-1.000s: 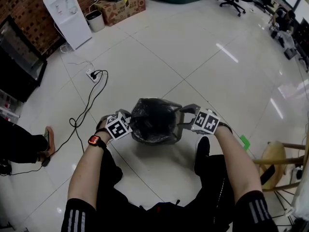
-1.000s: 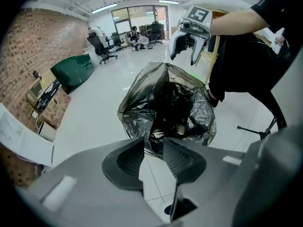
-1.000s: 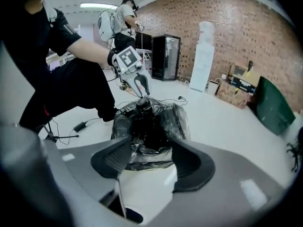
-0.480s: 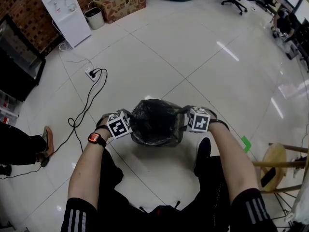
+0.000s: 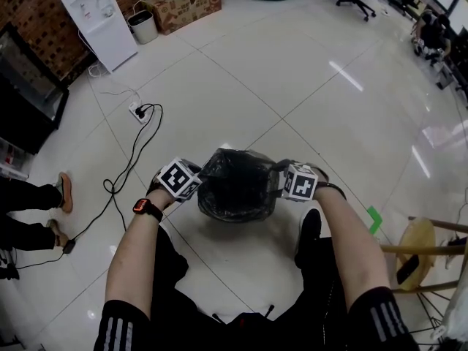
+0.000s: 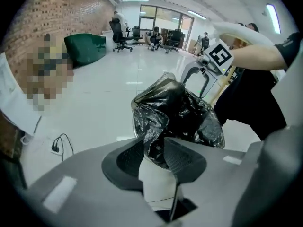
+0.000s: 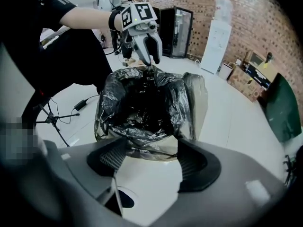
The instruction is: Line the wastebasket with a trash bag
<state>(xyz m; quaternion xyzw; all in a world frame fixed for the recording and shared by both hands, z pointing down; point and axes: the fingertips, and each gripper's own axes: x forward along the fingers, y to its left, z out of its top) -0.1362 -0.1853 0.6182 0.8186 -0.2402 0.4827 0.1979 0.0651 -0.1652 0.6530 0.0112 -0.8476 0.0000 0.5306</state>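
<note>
A white wastebasket (image 7: 200, 103) stands on the tile floor between my knees, with a black trash bag (image 5: 238, 189) in it and its film folded out over the rim. My left gripper (image 5: 199, 186) is at the basket's left rim. In the left gripper view its jaws (image 6: 154, 148) are closing on a hanging fold of the bag (image 6: 175, 112), and the fold fills the gap. My right gripper (image 5: 278, 185) is at the right rim. Its jaws (image 7: 147, 152) stand wide open, with the bag's edge (image 7: 142, 141) lying loose between them.
A power strip and black cable (image 5: 142, 112) lie on the floor at the left. Another person's feet (image 5: 58, 196) are at the far left. A wooden stool (image 5: 420, 251) stands at the right. A water dispenser (image 5: 99, 20), a small bin (image 5: 142, 29) and a cardboard box (image 5: 183, 9) line the far wall.
My right gripper has dropped and come in closer to the basket's right rim. My left gripper has rolled at the left rim. The bystander's feet at the left have shifted.
</note>
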